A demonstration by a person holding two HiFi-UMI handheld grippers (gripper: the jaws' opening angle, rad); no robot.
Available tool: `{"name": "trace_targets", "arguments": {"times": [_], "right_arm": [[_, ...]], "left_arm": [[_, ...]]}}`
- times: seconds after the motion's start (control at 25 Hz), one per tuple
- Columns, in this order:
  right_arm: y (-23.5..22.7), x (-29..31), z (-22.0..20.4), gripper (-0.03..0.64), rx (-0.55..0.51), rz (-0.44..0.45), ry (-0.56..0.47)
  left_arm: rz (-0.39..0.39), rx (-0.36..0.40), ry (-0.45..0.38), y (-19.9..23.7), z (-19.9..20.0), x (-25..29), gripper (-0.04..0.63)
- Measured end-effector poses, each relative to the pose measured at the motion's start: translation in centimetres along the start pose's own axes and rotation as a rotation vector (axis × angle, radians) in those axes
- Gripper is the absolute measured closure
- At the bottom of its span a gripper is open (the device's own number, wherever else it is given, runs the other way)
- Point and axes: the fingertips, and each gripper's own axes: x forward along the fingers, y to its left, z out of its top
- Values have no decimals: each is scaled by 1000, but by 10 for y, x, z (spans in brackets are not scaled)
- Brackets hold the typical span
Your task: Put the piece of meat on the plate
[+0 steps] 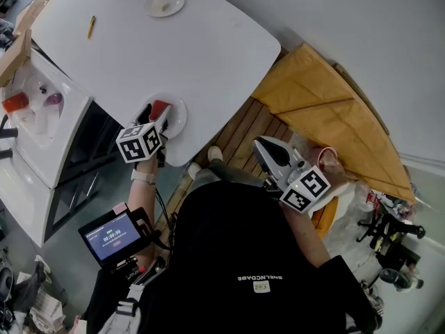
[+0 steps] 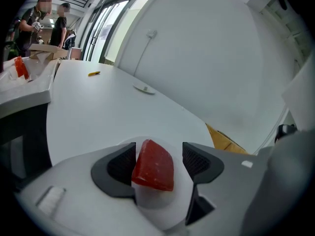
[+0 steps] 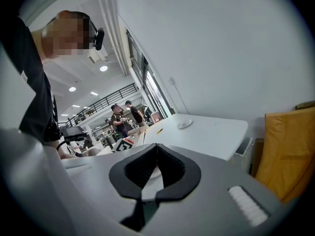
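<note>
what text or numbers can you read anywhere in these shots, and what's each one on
Nothing can be quoted with certainty.
Black shirt: a line of white capitals above a small tag, upside down, too small to read.
Handheld screen: a row of digits like a timer, too blurred to read.
Marker cubes: black and white squares only, no letters.
Both gripper views: no text.

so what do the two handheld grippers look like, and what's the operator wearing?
Both the left gripper and right gripper have white bodies, black ribbed pads and a black-and-white marker cube. Thin black cable by the left forearm. Person wears black top, pale wristband.
</note>
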Motion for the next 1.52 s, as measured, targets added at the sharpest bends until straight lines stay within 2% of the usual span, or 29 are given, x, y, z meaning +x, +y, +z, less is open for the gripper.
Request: {"name": "trace_targets", "arguments": {"times": [0.4,0.72,1.0,1.08,1.2,1.32,1.52], "right_arm": [[1,4,1,612,0,14,7],[5,5,5,612,-6,21,-11],[17,14,6,612,-14,79,-4],[27,13,6,612,-23,102,-3],[46,9,8,614,-50,140,-5],[65,9,9,614,-67,181,-1],[69,32,3,614,-63,248,32]], "left_arm": [[-4,-7,-26,2,3,-4,253],[-11,-2,-65,-2,14,-12,259],[1,-7,-159,-9,31,-40,397],[-6,-1,-182,-13,32,-54,406],[-2,-1,-233,-18,34,-84,456],[6,-21,-290,-19,35,-114,573],[-35,-58,-327,-19,32,-127,577]]}}
